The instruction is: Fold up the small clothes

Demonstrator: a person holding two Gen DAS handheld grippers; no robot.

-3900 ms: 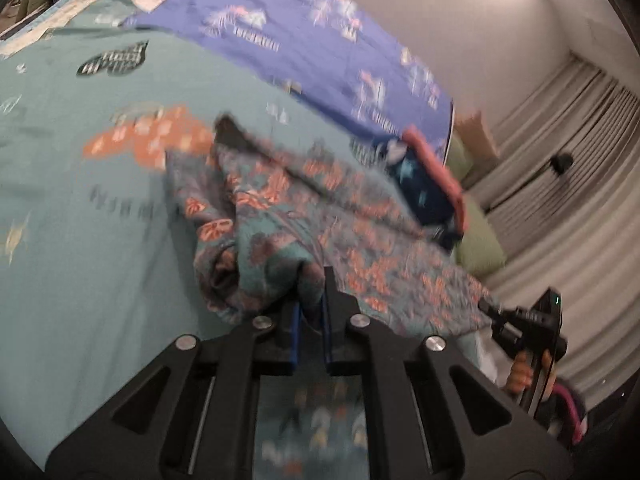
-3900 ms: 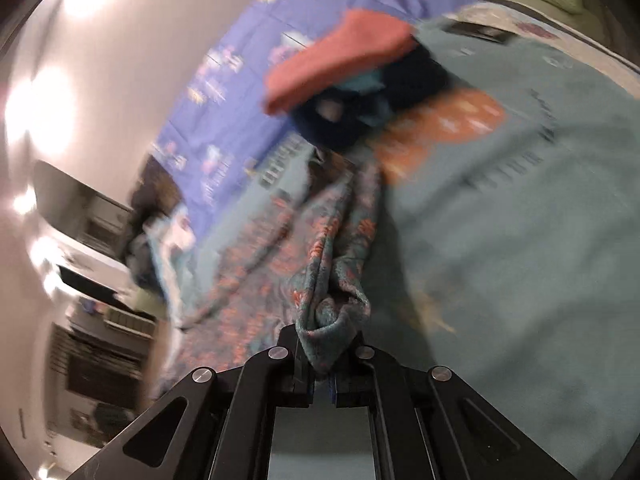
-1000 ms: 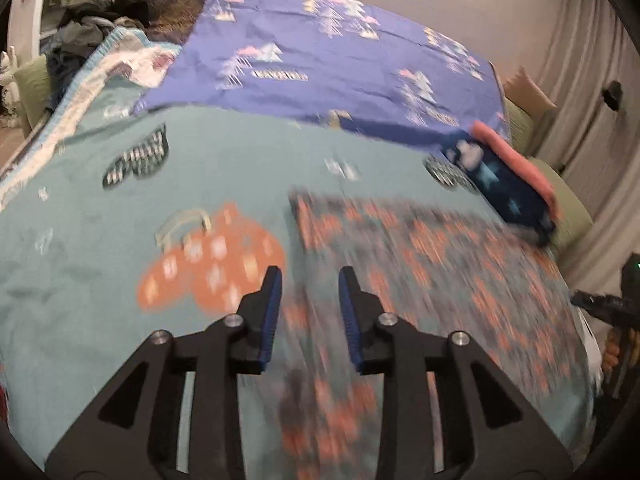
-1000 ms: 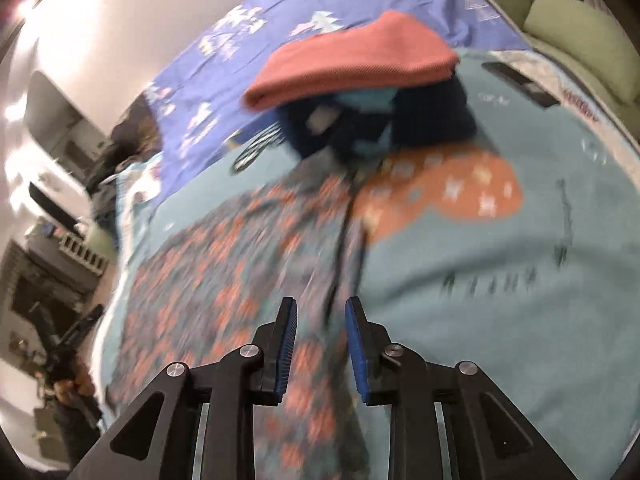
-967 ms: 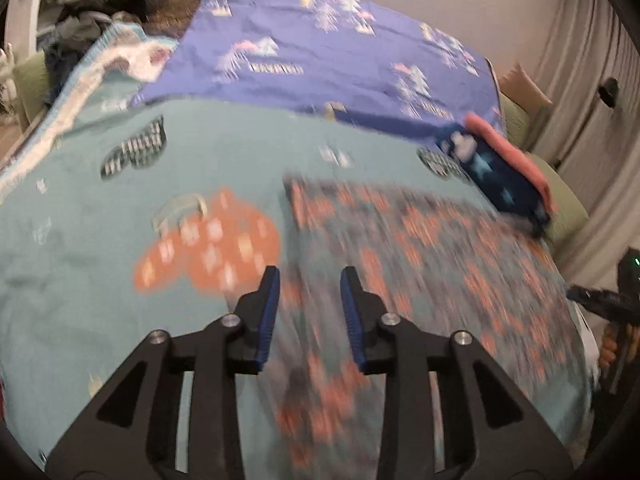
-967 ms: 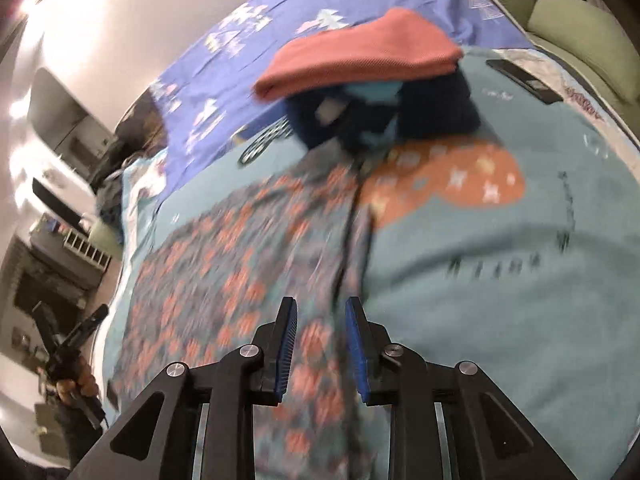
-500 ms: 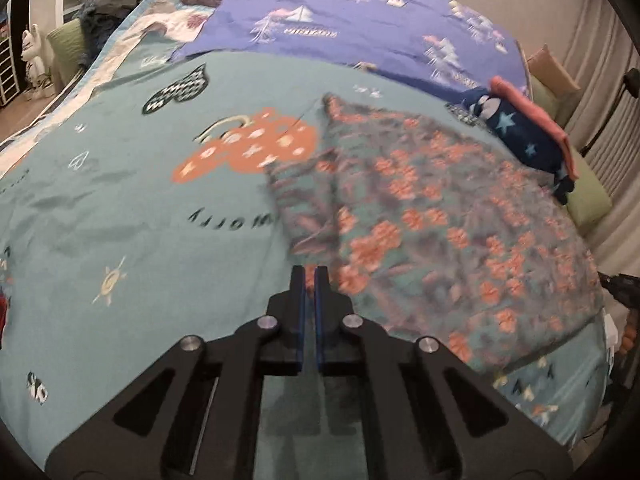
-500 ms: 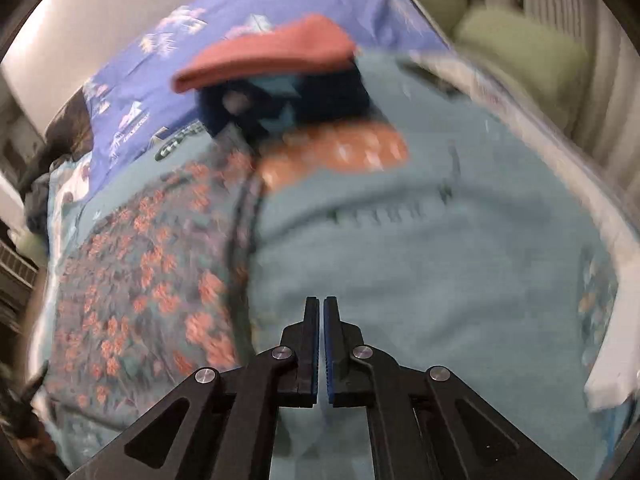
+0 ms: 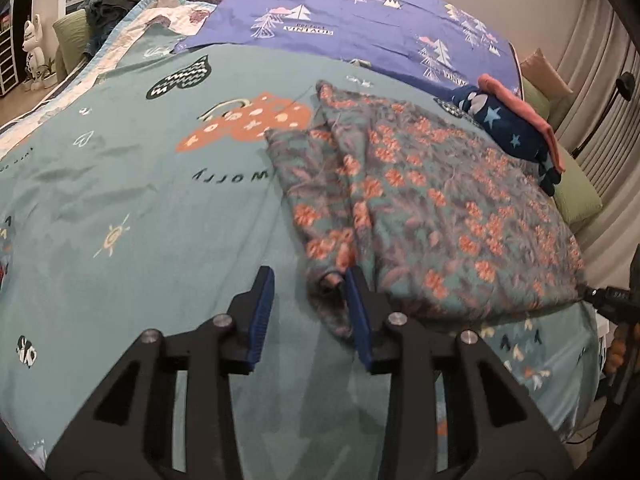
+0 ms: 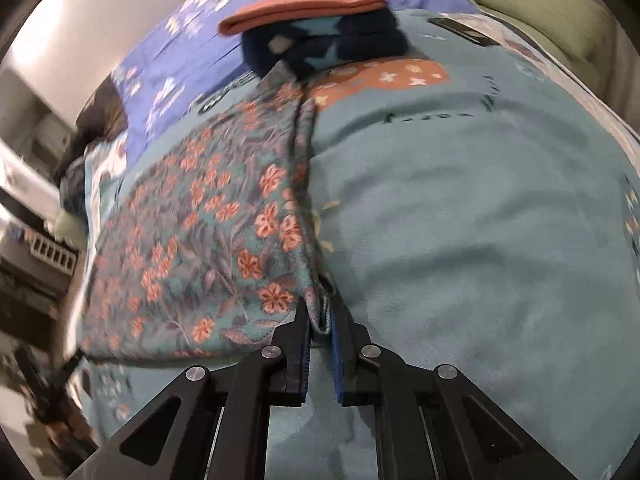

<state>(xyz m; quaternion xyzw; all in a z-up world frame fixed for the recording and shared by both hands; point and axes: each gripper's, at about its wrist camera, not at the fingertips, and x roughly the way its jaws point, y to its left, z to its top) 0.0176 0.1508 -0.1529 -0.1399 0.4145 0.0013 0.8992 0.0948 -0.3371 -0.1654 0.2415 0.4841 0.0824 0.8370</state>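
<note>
A teal garment with orange flowers lies spread flat on the teal bedspread. My left gripper hangs low over the garment's near left corner. Its jaws are opening, and the rumpled corner sits between them against the right finger, unpinched. In the right wrist view the garment stretches away to the left. My right gripper has the garment's near right edge bunched between its pads. Its jaws stand a narrow gap apart and are opening slightly.
A folded stack, navy with stars under a coral piece, sits just beyond the garment's far right corner. A purple sheet covers the head of the bed. Green pillows lie off the right side, beside curtains.
A second ago both grippers hung open over the garment; half a second ago both were shut on nothing. Now both sit lower, the left spread at the corner, the right with cloth between its pads.
</note>
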